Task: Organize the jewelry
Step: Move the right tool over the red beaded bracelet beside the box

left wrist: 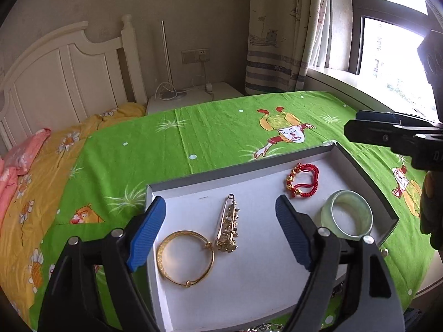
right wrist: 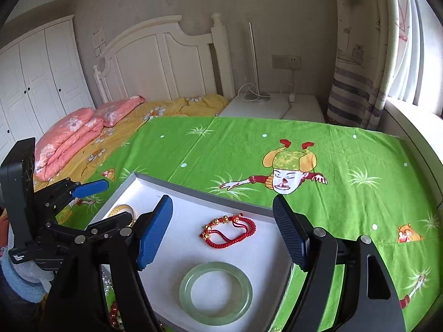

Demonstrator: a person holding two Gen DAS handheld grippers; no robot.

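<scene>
A shallow white tray (left wrist: 249, 276) with grey walls lies on a green cartoon cloth. In it are a gold bangle (left wrist: 185, 257), a gold jewelled pin (left wrist: 228, 224), a red cord bracelet with gold beads (left wrist: 301, 179) and a pale green jade bangle (left wrist: 347, 214). My left gripper (left wrist: 221, 232) is open and empty, hovering over the gold bangle and pin. My right gripper (right wrist: 224, 229) is open and empty above the red bracelet (right wrist: 228, 229) and jade bangle (right wrist: 216, 293). The left gripper also shows in the right wrist view (right wrist: 91, 188).
More loose jewelry, beads and chains, lies on the cloth just outside the tray's near edge (right wrist: 113, 312). The green cloth (left wrist: 207, 132) stretches beyond the tray. A bed with a yellow sheet (right wrist: 166, 110) and pink pillows (right wrist: 69, 138) is to the left, a window to the right.
</scene>
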